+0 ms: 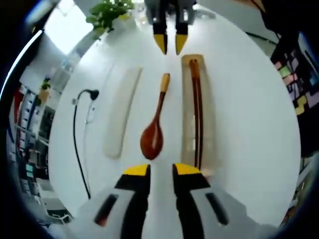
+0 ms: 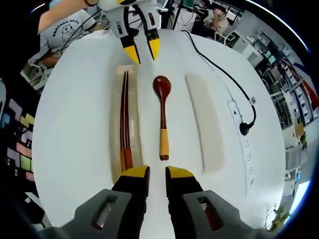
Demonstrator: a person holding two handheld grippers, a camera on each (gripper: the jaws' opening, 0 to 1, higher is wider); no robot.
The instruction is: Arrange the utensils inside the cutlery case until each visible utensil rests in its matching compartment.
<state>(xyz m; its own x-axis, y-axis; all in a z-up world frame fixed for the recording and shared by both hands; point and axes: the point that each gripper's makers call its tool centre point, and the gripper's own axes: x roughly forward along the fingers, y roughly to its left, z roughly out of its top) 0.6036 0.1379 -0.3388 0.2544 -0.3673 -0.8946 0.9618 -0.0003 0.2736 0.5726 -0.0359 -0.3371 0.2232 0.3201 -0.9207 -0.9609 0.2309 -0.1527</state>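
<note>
A brown wooden spoon with a yellow handle end lies on the white table between the two beige halves of the cutlery case. Its bowl points toward my left gripper. The half holding a pair of dark brown chopsticks is a tray; the other half holds nothing. My left gripper is open just short of the spoon's bowl. My right gripper is open at the handle end. Neither touches anything.
The round white table carries a black cable and a white power strip beside the empty half. A green plant stands at one edge. A person in a white T-shirt sits beyond the table.
</note>
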